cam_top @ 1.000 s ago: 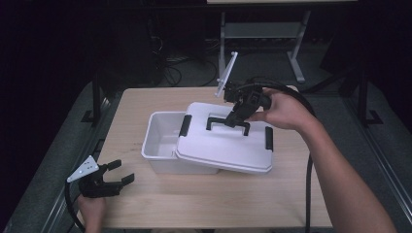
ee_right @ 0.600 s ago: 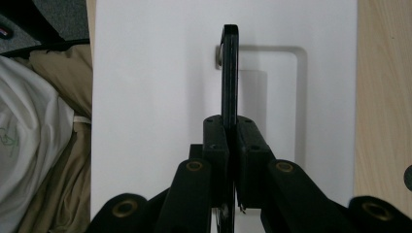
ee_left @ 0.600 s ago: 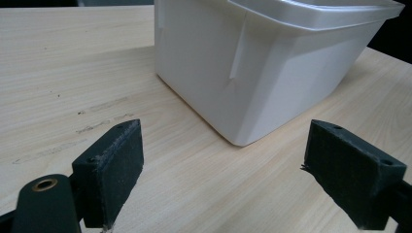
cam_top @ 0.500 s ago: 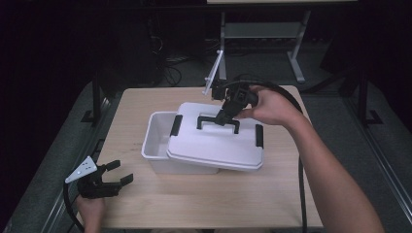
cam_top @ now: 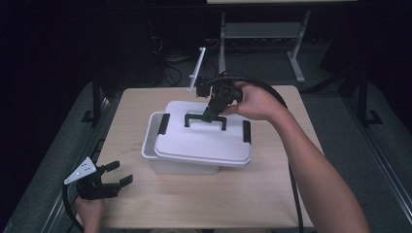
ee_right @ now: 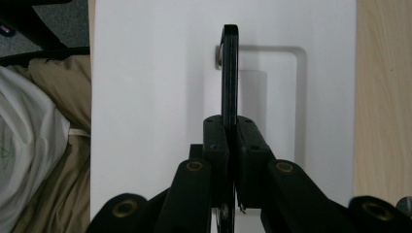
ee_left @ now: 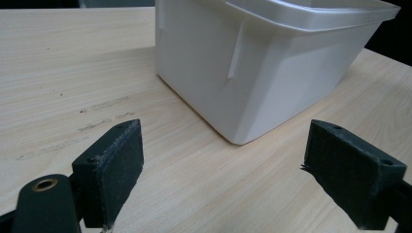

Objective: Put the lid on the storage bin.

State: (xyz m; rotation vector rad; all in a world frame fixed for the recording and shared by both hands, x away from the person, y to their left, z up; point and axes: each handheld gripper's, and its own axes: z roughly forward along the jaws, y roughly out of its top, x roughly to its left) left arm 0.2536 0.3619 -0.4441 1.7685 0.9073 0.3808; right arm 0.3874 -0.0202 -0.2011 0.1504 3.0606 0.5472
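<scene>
A fixed overhead camera is looking forward and down across the pale wooden table (cam_top: 272, 194) from the person's side. The left gripper's camera is sitting low, facing the white plastic box (ee_left: 262, 73) nearby, while the right gripper's camera is peering straight down, close above the box's white lid (ee_right: 145, 97).

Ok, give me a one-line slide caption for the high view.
Right gripper clamps the black handle of the white lid, set askew over the white bin; left gripper rests open.

Wooden table (cam_top: 272, 194), white lidded box (cam_top: 194, 160)
</scene>
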